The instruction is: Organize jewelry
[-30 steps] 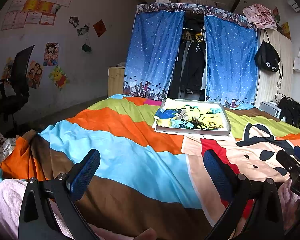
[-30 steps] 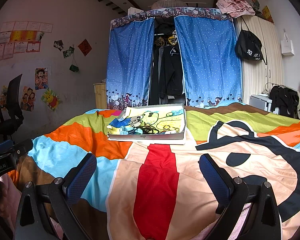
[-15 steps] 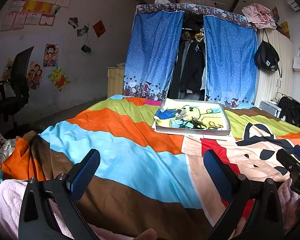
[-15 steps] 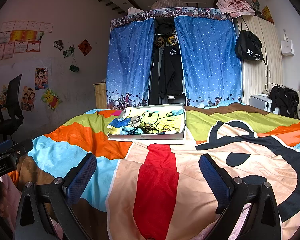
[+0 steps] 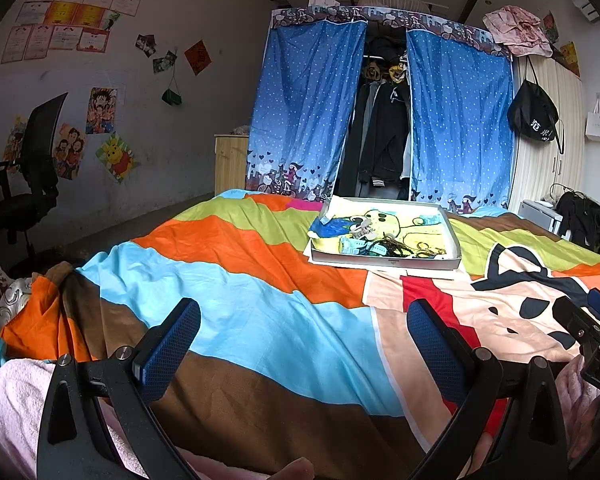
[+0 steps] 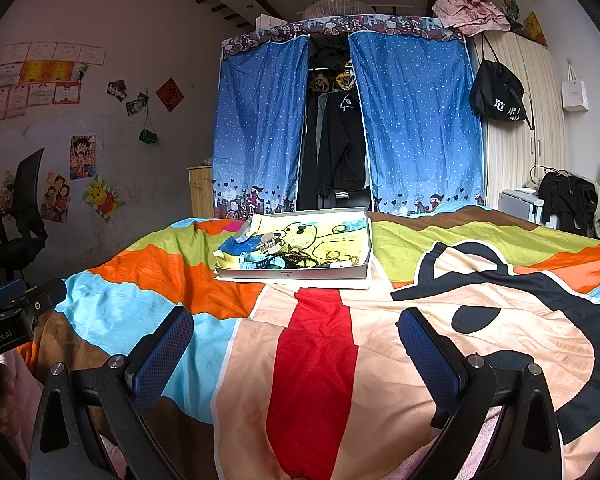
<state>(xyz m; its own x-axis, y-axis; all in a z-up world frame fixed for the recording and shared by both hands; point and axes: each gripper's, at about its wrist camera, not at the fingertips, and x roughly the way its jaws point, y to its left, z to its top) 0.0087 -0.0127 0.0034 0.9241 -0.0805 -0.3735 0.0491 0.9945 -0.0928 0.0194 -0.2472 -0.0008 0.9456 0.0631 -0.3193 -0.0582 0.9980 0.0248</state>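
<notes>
Both tongs hang low over the near end of the bed, well short of the work; the left gripper (image 5: 302, 334) has its blue-padded fingers spread wide with nothing between them, and the right gripper (image 6: 294, 338) is spread just as wide and just as empty; from the left view, the right tool's black body shows at the right edge, so the two sit side by side.

The bedspread (image 5: 228, 292) is a loud thing of orange, sky-blue, brown and green bands with a cartoon face on the right half; on it, towards the far end, rests a shallow grey tray (image 6: 292, 274) lined with a yellow cartoon cloth; the jewelry (image 6: 300, 258) lies heaped along the tray's near edge, a dark tangle of chains with some gold rings to the right of it; beside the tangle, to the left, lie a pale blue watch (image 6: 256, 261) and a whitish hair claw (image 6: 270, 240); the pieces are too small and knotted to tell apart further.

Behind the bed stands a wardrobe with blue curtains (image 5: 308, 108) parted on dark clothes; an office chair (image 5: 32, 168) stands at the left wall under posters; a black bag (image 6: 496, 98) hangs on the cupboard to the right.
</notes>
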